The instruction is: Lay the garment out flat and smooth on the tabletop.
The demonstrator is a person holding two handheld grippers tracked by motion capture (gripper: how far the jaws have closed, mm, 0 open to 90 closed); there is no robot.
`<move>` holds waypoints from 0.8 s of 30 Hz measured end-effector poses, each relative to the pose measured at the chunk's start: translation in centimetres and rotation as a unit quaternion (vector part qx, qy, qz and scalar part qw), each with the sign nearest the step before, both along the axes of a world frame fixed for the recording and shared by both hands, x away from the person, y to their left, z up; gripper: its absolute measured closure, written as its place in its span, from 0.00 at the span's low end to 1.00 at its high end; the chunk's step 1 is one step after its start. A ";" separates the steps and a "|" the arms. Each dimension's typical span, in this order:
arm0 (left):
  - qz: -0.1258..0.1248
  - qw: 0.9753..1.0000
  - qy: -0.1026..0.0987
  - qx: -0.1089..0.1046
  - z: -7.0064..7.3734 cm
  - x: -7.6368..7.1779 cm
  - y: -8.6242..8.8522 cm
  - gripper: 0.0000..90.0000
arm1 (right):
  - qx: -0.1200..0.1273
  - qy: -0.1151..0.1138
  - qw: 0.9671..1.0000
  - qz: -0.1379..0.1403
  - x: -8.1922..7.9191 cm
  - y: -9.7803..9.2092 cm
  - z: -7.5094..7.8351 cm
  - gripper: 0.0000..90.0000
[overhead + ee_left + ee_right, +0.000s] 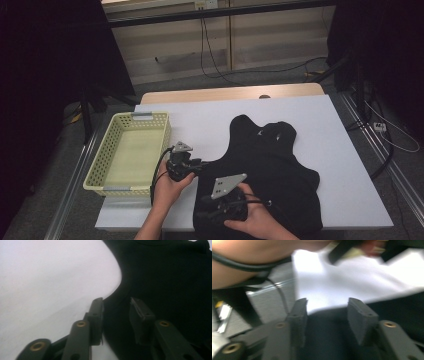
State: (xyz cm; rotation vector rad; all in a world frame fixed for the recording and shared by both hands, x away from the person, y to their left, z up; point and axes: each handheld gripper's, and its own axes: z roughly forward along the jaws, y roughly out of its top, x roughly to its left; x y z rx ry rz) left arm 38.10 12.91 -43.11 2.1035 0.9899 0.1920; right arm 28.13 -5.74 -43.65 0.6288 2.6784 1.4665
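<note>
A black sleeveless garment [270,165] lies flat on the white table cover [200,120], its lower part reaching the front edge. My left gripper [201,162] is at the garment's left edge, jaws pointing right. In the left gripper view it [116,301] stands open, one jaw over the white cover and the other over the black cloth [170,277]. My right gripper [201,209] hovers over the garment's near left corner, pointing left. It [328,301] is open too, with black cloth [402,305] under the jaws and nothing clamped.
An empty pale yellow mesh basket [95,170] stands at the table's left side, close to my left hand. Bare white cover [340,150] lies right of and behind the garment. Cables run over the floor beyond the table. The person's forearm [242,267] crosses the right gripper view.
</note>
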 end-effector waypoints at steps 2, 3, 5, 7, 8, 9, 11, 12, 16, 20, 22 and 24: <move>0.002 1.000 0.005 -0.002 -0.2 0.1 0.0 0.51 | -0.006 -0.004 1.000 -0.024 0.7 -1.4 -0.1 0.45; 0.006 1.000 0.003 -0.002 -0.3 0.2 0.0 0.47 | -0.010 -0.007 0.999 -0.038 1.1 -2.0 -0.2 0.43; -0.002 1.000 0.001 0.006 -0.4 0.2 -0.1 0.39 | -0.014 -0.005 0.998 -0.058 1.7 -3.3 -0.2 0.40; -0.004 1.000 -0.003 -0.001 -0.4 0.1 -0.3 0.35 | -0.017 -0.011 0.996 -0.084 2.2 -4.7 -0.2 0.39; -0.008 1.000 -0.002 -0.003 -0.3 0.1 -0.4 0.31 | -0.023 -0.016 0.995 -0.091 2.4 -5.2 -0.2 0.38; -0.010 1.000 -0.002 -0.004 -0.3 0.1 -0.5 0.28 | -0.028 -0.019 0.995 -0.098 2.6 -5.7 -0.2 0.37; -0.018 1.000 -0.004 0.000 -0.4 0.1 -0.6 0.26 | -0.027 -0.015 0.993 -0.116 3.1 -6.9 -0.2 0.36; -0.018 1.000 -0.005 0.002 -0.4 0.1 -0.6 0.25 | -0.029 -0.015 0.992 -0.126 3.3 -7.5 -0.2 0.35; -0.016 1.000 -0.007 0.005 -0.4 0.1 -0.5 0.23 | -0.041 -0.017 0.987 -0.157 3.9 -9.6 -0.2 0.35; -0.019 1.000 -0.005 0.009 -0.5 0.2 -0.5 0.22 | -0.061 -0.021 0.980 -0.186 4.7 -11.5 -0.4 0.35; -0.019 1.000 -0.004 0.005 -0.5 0.1 -0.6 0.21 | -0.064 -0.021 0.977 -0.201 5.2 -12.5 -0.4 0.35; -0.023 1.000 -0.007 0.008 -0.5 0.1 -0.7 0.21 | -0.062 -0.023 0.974 -0.217 5.7 -13.5 -0.2 0.35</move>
